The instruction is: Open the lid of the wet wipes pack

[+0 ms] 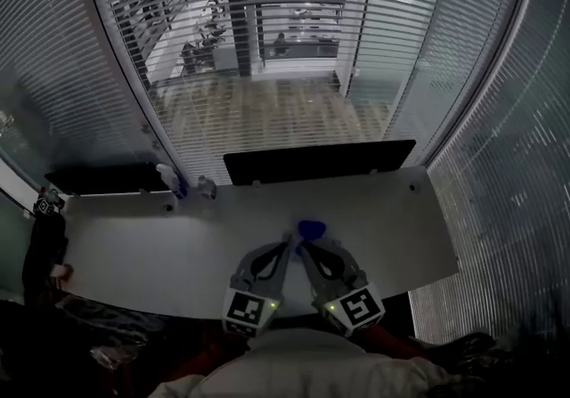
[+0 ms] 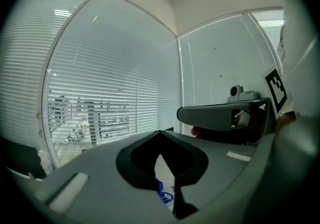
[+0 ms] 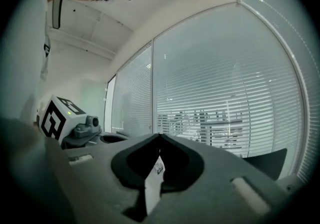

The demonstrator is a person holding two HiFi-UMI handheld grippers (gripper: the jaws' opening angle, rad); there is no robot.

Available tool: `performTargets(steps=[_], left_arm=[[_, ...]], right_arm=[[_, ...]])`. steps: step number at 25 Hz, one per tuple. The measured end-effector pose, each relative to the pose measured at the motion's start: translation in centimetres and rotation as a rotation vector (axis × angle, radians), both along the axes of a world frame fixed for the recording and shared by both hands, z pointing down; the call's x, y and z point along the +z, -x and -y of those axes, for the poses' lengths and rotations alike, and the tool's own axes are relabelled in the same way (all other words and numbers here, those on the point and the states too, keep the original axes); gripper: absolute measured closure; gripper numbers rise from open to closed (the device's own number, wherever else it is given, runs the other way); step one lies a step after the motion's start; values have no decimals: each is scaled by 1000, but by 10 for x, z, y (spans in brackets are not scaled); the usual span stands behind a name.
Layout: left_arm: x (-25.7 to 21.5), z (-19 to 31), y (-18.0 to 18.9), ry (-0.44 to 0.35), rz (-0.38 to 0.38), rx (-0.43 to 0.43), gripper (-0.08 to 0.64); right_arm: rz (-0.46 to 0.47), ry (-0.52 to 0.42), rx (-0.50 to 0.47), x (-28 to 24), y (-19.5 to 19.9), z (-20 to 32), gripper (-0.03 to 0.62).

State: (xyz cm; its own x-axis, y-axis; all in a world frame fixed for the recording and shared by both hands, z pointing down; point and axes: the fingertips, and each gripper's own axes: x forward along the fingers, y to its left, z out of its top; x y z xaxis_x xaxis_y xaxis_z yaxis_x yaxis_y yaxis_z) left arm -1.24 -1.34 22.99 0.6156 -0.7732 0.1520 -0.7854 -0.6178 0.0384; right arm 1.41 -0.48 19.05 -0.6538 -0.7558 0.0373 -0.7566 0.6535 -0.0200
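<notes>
The wet wipes pack point(image 1: 311, 229) shows as a small blue and white thing held above the white desk point(image 1: 160, 245), just in front of me. My left gripper point(image 1: 290, 241) and right gripper point(image 1: 305, 245) meet at it from either side, their tips almost touching. In the left gripper view the gripper point(image 2: 160, 133) has its jaw tips together, with the white pack and its blue print point(image 2: 163, 194) in the gap below. In the right gripper view the gripper point(image 3: 160, 137) also has its tips together, over a white edge of the pack point(image 3: 152, 184) with a small label. The lid itself is hidden.
A black monitor point(image 1: 319, 160) stands along the desk's far edge. A spray bottle point(image 1: 171, 179) and a small bottle point(image 1: 207, 186) stand at the back left. A dark object point(image 1: 44, 240) sits at the desk's left end. Glass walls with blinds point(image 1: 267, 49) surround the desk.
</notes>
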Motion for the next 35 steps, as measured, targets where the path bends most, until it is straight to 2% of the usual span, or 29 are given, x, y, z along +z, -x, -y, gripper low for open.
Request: performTargets(steps=[5,12,28,35], left_arm=[[0,-5,1,-31,-23,9,557],[-4,-7,-3,-19,-54,19,557],[4,-3,5,-17,-59,18,557],[-9,-6,-1,-10,-56,20,557]], right_arm=[[32,26,12,3,-2,-11,591],[55,52,26,4,-9,-13,592],[65,61,27,11,-4,-13,594],[66,63,35,3,-11,-14,594]])
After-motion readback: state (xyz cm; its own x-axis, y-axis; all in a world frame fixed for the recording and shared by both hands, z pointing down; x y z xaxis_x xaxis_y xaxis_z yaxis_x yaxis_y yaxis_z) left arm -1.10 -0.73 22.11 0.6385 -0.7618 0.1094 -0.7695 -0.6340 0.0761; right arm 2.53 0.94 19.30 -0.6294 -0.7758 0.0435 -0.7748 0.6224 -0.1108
